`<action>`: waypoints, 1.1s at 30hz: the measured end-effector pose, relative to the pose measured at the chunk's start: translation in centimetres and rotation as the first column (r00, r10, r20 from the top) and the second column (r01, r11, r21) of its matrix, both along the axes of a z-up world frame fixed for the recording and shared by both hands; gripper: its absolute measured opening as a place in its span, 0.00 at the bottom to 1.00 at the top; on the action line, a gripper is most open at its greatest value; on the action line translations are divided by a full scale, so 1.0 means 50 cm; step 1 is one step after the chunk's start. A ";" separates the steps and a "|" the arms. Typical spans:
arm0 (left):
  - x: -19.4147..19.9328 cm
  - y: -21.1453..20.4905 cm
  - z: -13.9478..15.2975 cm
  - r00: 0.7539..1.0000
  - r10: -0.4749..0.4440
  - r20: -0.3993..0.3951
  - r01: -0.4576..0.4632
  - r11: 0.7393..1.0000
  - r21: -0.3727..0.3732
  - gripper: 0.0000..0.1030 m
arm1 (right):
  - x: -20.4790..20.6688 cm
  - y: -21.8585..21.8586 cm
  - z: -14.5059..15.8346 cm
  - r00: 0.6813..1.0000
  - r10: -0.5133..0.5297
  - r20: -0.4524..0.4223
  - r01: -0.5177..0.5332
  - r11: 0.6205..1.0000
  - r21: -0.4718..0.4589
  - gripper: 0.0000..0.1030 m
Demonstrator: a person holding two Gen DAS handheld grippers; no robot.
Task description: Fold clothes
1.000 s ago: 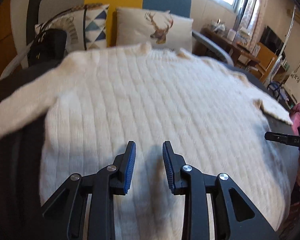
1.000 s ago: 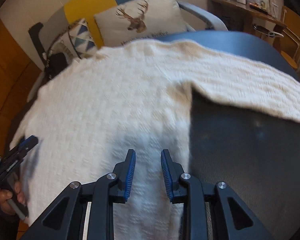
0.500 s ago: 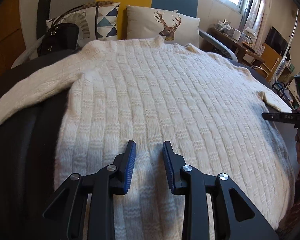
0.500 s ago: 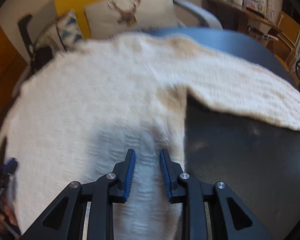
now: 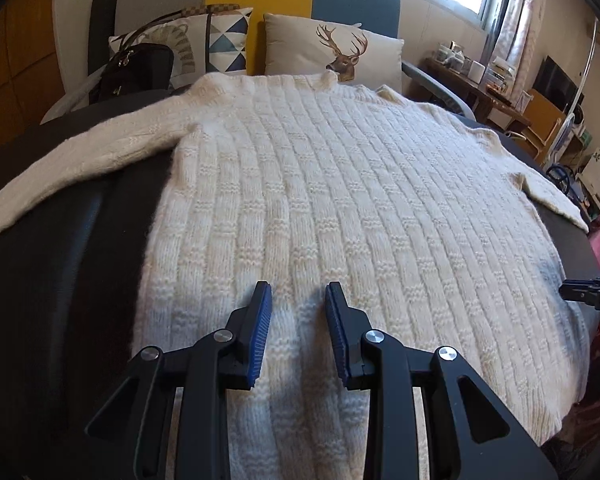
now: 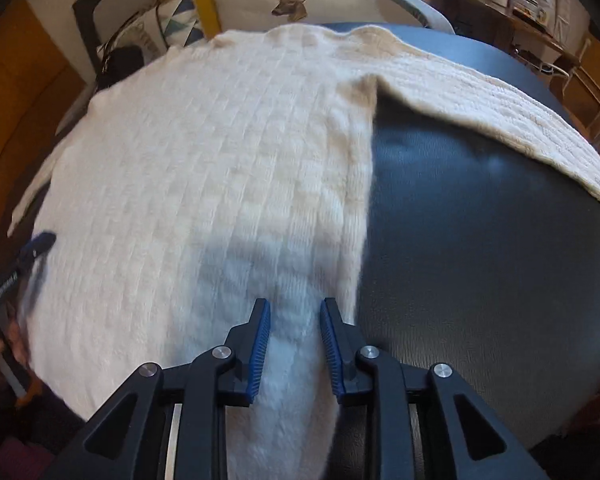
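The sweater (image 5: 332, 208) lies spread flat, face up, on the dark bench (image 6: 480, 240), collar toward the deer pillow (image 5: 332, 54) and hem toward the claws. One sleeve (image 5: 84, 160) runs out sideways from the sweater's left shoulder, the other sleeve (image 6: 500, 108) from its right, both fully extended. No fold shows yet, so this looks like the opening step: the garment is laid out and the claws are taking position near the hem. The left claw (image 5: 298, 304) hovers over the sweater's lower body, jaws apart with nothing between them. The right claw (image 6: 294, 312) hangs above the sweater's right side edge, just by the bare bench, jaws likewise apart and empty; that view is blurred. The next move probably calls for each claw to drop to the knit, pinch an edge or a sleeve, and carry it across the body; the thick, fuzzy knit needs a deep bite, or it may slip. A black bag (image 5: 134, 70) sits beyond the sweater's left shoulder.
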State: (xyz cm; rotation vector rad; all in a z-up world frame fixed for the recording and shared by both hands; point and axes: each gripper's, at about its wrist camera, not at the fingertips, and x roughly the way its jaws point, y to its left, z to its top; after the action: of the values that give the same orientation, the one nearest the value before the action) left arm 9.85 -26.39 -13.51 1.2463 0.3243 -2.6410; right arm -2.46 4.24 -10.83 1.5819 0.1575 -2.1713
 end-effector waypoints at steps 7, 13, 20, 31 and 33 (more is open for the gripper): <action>0.018 0.007 -0.002 1.000 0.006 0.004 -0.006 1.000 0.014 0.29 | 0.027 -0.006 0.013 1.000 -0.021 -0.007 0.020 1.000 -0.009 0.25; 0.044 0.005 0.016 1.000 0.010 -0.028 -0.008 0.999 0.048 0.29 | 0.041 -0.010 0.016 0.999 -0.034 -0.017 0.034 0.999 0.020 0.25; 0.074 -0.006 0.004 0.999 0.031 -0.011 -0.031 0.998 0.061 0.29 | 0.084 -0.065 -0.001 0.994 0.110 -0.018 -0.108 0.991 0.078 0.26; 0.077 -0.012 0.004 1.000 0.016 0.007 -0.016 0.999 0.042 0.29 | 0.121 -0.121 -0.017 0.983 0.184 0.003 -0.184 0.982 0.048 0.26; 0.081 -0.016 0.009 1.000 0.018 0.004 -0.018 0.998 0.055 0.29 | 0.139 -0.117 -0.016 0.970 0.244 0.008 -0.244 0.966 0.086 0.26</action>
State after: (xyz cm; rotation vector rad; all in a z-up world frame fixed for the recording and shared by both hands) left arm 13.90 -27.21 -13.04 1.2577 0.4084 -2.6313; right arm 4.51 -1.62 -11.64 1.5172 0.4298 -1.9989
